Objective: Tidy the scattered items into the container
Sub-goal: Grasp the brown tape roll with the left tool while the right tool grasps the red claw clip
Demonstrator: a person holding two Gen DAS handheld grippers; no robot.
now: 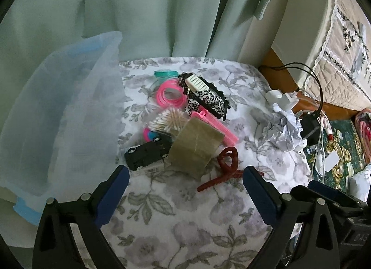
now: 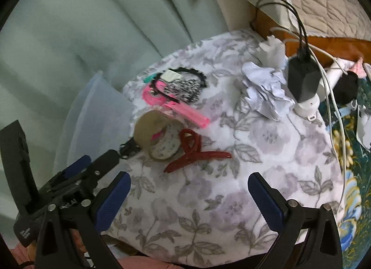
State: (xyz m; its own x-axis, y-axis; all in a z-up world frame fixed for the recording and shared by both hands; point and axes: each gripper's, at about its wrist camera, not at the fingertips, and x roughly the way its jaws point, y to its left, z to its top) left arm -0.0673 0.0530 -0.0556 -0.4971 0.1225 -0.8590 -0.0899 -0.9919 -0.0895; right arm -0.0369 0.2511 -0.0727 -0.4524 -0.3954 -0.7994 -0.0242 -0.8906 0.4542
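A: Both sets of fingers are spread wide and hold nothing. The left gripper [image 1: 185, 194] hangs low in its frame, with the claw clip [image 1: 226, 167] just above its right finger [image 1: 259, 190]. The right gripper [image 2: 189, 199] sits lower centre in its view, the same clip [image 2: 194, 153] just above it.

B: So the clip is the nearest pick. What might spoil it?

A: It's thin and springy and lies on a soft floral cover [image 1: 185, 222]; I'd guess fingers pressing down could sink in and flick it away, or catch cloth with it.

B: And the pile behind?

A: Tape roll [image 1: 197, 146] touches the clip's loop, and leans over the toy car [image 1: 148, 153] and pink comb [image 1: 215, 127]. Cotton buds [image 1: 170, 120] and pink rings [image 1: 171, 95] crowd above that. Nudge the roll and it may trundle off.

B: The container?

A: Clear bin [image 1: 69, 111], left of frame, beside the pile. Its wall looks tall; a low carry could clip the rim. The two grippers are close enough to knock each other
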